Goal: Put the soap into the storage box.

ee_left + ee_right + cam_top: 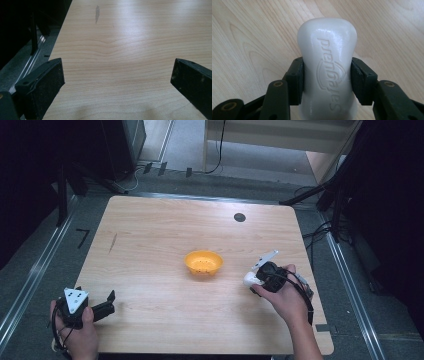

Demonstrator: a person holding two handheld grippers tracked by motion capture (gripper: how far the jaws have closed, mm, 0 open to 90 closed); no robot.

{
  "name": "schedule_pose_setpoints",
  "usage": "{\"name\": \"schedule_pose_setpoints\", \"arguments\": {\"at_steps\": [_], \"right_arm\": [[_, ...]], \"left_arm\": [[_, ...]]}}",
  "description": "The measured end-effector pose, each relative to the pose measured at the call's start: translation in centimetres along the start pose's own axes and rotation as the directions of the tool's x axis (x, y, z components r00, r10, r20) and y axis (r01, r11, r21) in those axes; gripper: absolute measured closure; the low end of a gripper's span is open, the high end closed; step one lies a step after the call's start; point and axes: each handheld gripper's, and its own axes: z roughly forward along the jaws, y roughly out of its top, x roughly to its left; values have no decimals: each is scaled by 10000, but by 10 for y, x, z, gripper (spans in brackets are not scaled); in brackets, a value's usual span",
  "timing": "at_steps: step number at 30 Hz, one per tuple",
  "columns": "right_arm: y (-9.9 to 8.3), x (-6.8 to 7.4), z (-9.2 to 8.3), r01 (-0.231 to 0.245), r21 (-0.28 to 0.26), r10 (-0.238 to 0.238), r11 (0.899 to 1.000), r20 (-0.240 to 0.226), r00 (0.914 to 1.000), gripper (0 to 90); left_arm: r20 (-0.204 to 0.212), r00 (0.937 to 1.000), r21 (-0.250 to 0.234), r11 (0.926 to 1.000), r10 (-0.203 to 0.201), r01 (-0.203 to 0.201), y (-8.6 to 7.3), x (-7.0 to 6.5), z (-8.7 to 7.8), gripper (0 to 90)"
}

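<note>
A white bar of soap (327, 67) with raised lettering sits between the jaws of my right gripper (327, 80), which is shut on its narrow waist. In the high view the soap (249, 280) pokes out left of my right gripper (257, 279), just right of an orange bowl (203, 262) at the table's middle. My left gripper (107, 304) rests open at the table's front left corner. Its two black jaws (117, 82) stand wide apart over bare wood.
The wooden table (165, 225) has a dark round grommet (239, 217) near its far edge and a thin dark mark (112, 243) at the left. Dark stands and cables surround the table on the floor.
</note>
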Motion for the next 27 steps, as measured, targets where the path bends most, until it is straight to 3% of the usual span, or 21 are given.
{"name": "schedule_pose_setpoints", "arguments": {"at_steps": [15,27], "right_arm": [[35,6,1,768,-54,-769,9970,-226,9968,512],[65,10,3,1780,-250,-1788,9837,-371,9832,511]], "left_arm": [[29,10000,30,10000,-59,59,0,1,0,0],[39,10000,86,10000,-22,21,1,0,1,0]]}}
